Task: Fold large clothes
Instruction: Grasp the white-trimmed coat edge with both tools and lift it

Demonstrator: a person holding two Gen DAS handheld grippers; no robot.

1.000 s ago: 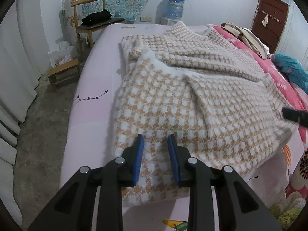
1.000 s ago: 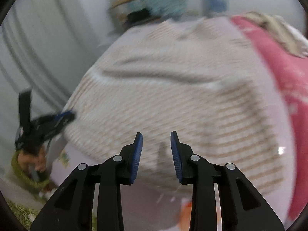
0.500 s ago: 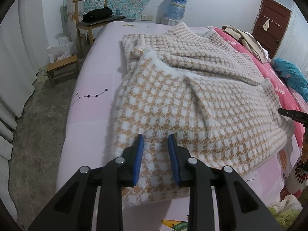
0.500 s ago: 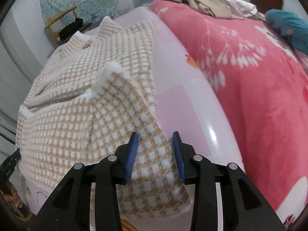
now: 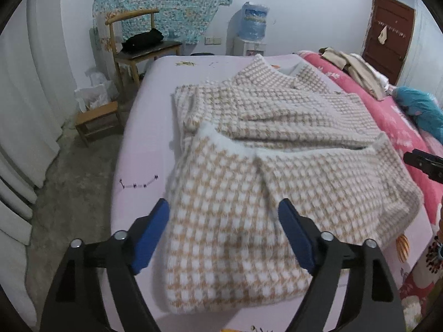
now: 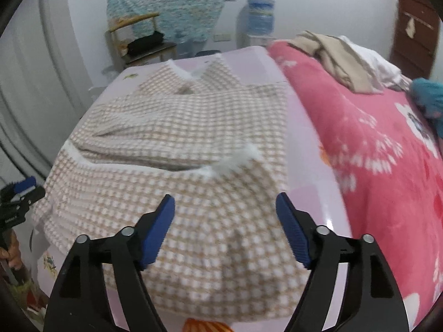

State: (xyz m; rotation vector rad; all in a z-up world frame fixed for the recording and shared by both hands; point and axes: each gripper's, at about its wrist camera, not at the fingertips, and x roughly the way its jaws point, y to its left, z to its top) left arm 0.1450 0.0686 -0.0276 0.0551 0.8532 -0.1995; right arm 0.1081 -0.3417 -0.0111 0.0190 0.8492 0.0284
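1. The checked garment, tan and white with fluffy white trim, lies on the pale pink bed sheet, beside a red floral blanket that covers the rest of the bed.
2. Its long axis runs from the near bed edge toward the far wall; the collar end points away, toward the water dispenser.
3. The near part is folded back over the body, its white-trimmed edge lying crosswise at mid-length.
4. The left gripper hovers over the near left corner of the garment. Its jaws are opening; cloth shows below the gap, but the blue pads press nothing.
5. The right gripper hovers over the near right corner. Its jaws are opening too, released from the cloth.
6. A wooden chair with a dark item on its seat stands by the far wall.
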